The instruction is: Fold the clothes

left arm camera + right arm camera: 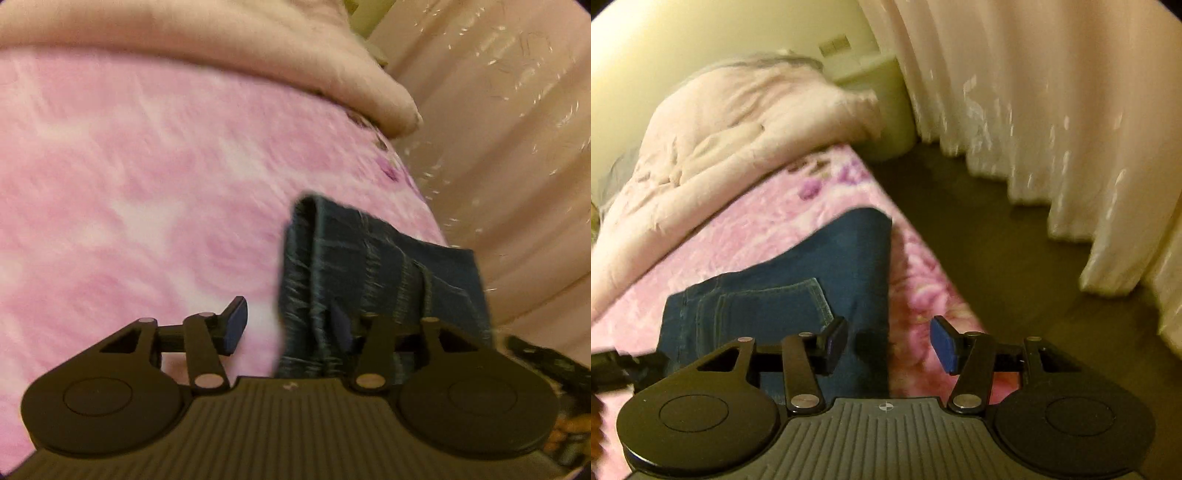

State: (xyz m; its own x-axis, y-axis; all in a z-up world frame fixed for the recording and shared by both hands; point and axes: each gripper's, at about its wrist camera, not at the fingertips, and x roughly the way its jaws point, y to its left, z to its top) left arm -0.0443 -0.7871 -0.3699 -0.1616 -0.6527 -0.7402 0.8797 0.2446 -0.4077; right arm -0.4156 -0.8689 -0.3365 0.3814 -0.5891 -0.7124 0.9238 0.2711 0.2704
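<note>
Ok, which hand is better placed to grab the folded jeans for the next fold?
Probably the left. The left gripper already has the jeans' folded edge between its fingers, so closing should catch it. The right gripper stands wider open, half over the pink blanket.

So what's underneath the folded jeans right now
The jeans lie on a pink floral blanket covering the bed, near its edge by the floor. The denim hides the blanket directly beneath, so anything tucked under there can't be seen.
</note>
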